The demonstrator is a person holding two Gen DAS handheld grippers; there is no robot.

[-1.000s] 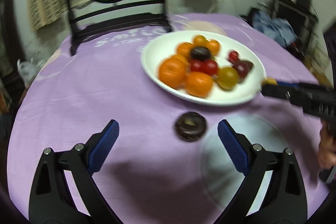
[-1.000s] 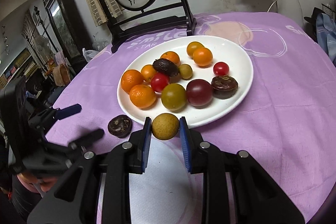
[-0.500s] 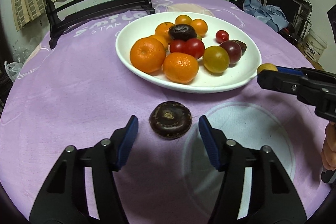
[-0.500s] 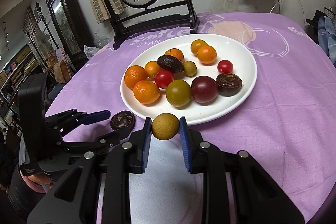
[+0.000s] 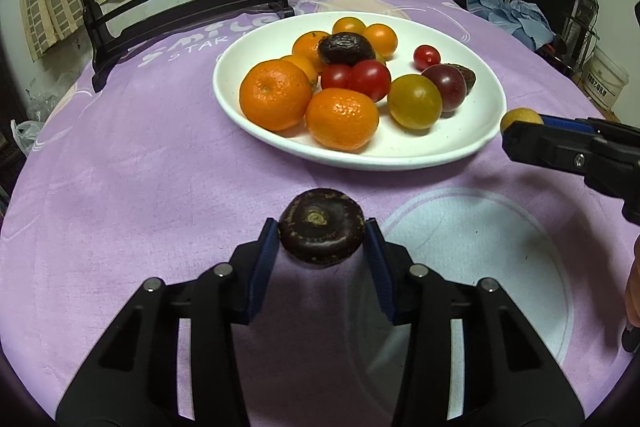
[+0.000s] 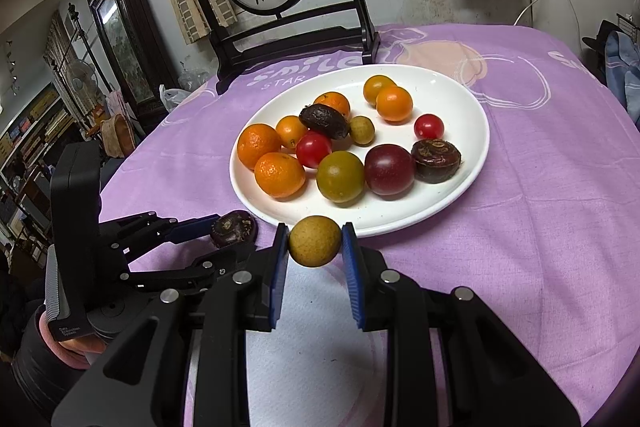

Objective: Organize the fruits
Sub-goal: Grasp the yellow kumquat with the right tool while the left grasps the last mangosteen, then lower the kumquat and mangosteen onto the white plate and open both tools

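Observation:
A white plate (image 5: 472,147) holds several fruits: oranges, red tomatoes, a green-yellow tomato, dark purple fruits. My left gripper (image 5: 321,239) is shut on a dark brown round fruit (image 5: 321,225), just in front of the plate on the purple cloth. It also shows in the right wrist view (image 6: 234,228). My right gripper (image 6: 315,247) is shut on a small tan round fruit (image 6: 315,241), held near the plate's (image 6: 400,219) front rim. That fruit shows at the right in the left wrist view (image 5: 520,117).
A black wooden stand (image 5: 180,7) with a round painted panel stands at the table's far side. The purple tablecloth (image 5: 140,187) covers the round table. Clothes and furniture (image 5: 516,15) lie beyond the right edge.
My left gripper moved forward and closed its jaws on the dark brown fruit. My right gripper kept holding the tan fruit, barely moving.

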